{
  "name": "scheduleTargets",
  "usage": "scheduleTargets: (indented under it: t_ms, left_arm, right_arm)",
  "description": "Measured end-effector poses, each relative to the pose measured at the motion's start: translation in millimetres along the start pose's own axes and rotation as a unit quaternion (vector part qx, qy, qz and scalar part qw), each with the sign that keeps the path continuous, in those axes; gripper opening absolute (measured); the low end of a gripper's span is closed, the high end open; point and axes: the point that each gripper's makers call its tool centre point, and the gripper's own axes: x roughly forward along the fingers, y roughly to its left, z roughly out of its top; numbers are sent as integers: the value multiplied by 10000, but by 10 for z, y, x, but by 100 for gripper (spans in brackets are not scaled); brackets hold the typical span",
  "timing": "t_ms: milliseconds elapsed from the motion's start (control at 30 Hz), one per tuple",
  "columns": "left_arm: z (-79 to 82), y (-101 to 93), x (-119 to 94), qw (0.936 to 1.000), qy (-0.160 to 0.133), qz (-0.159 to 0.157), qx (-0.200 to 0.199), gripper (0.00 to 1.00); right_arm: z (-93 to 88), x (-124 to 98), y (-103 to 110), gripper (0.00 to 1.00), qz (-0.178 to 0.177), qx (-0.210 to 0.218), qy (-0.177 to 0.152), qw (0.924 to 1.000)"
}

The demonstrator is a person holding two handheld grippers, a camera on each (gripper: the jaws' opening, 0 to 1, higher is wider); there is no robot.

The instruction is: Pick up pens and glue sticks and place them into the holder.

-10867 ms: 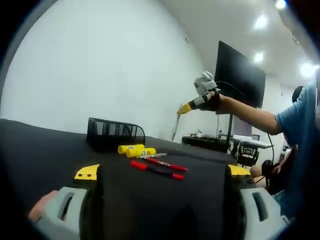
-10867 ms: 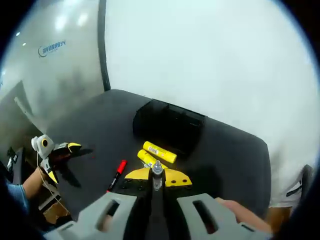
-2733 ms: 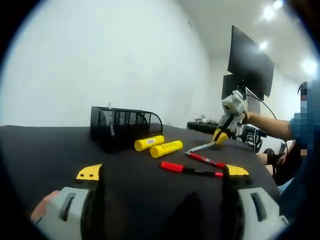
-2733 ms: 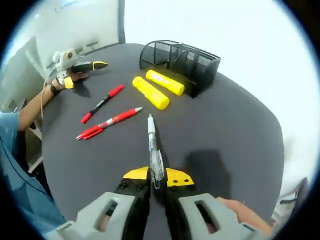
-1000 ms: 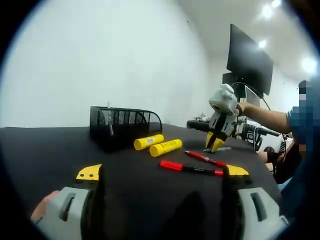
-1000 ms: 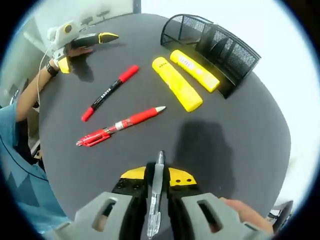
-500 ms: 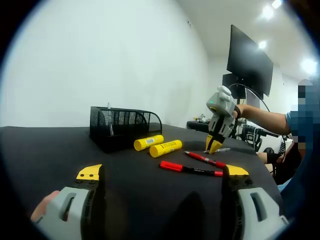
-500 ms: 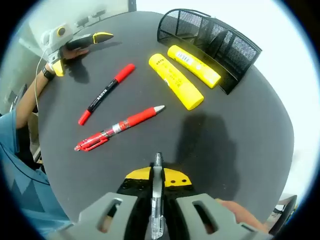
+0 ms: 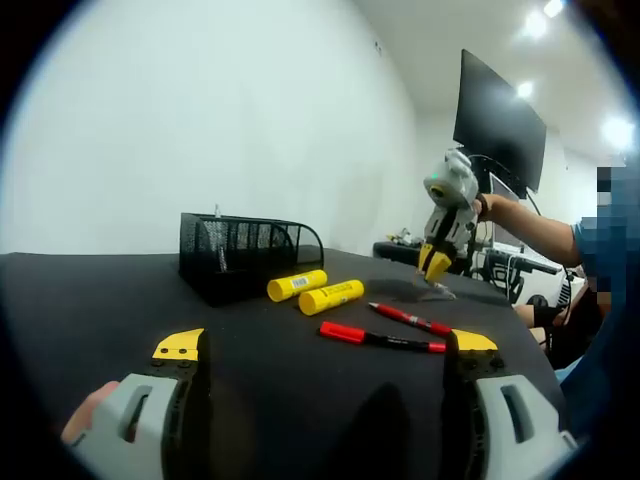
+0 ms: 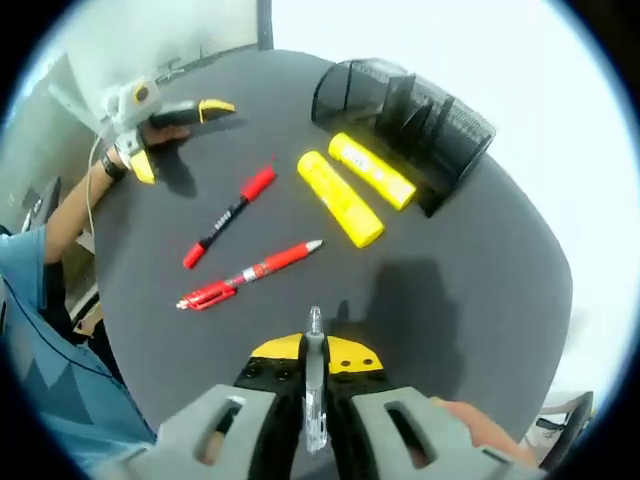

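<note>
My right gripper (image 10: 314, 372) is clamped on a clear pen (image 10: 315, 385), which runs up the middle of the right gripper view at the bottom, its metal tip poking just past my yellow jaw pads. My left gripper (image 9: 325, 345) rests low on the black table (image 9: 90, 300) with its jaws spread wide and nothing between them; in the right gripper view it sits at upper left (image 10: 168, 128).

The mesh holder (image 10: 410, 110) is at the top of the right gripper view, right of centre. Just beside it lie two yellow glue sticks (image 10: 355, 190) side by side. Below and left of them are a red-capped marker (image 10: 228, 218) and a red pen (image 10: 248, 273), apart from each other.

The pen in my grip looks light, stiff and smooth, so I judge it could slide or pivot between the pads. A hold near mid-barrel should keep it steady when I tip it into the holder. The glue sticks look fatter and round, likely to roll away; I would take each across its middle. The thin marker and red pen lie flat on the table, so my jaws would need to come down close on either side.
</note>
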Motion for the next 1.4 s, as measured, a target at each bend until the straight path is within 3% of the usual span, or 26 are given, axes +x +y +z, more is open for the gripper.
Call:
scheduleTargets:
  t_ms: [367,600,1000,1200,1400]
  left_arm:
    - [13,108,40,10000,4,-9,-3,92]
    - [30,157,57,10000,-23,6,-14,93]
    - [37,156,55,10000,-42,19,0,93]
    - [37,129,48,10000,-50,18,-5,92]
    - [41,103,41,10000,-67,13,-15,92]
  right_arm:
    - [444,-554,-65,4,9,4,-815,9967]
    - [837,-772,-92,4,84,-42,-1286,9916]
    - [1598,-833,84,3,220,-237,-1758,9839]
    - [1865,-770,164,3,364,-214,-1941,9801]
    - [2097,-672,81,3,399,-147,-2039,9781]
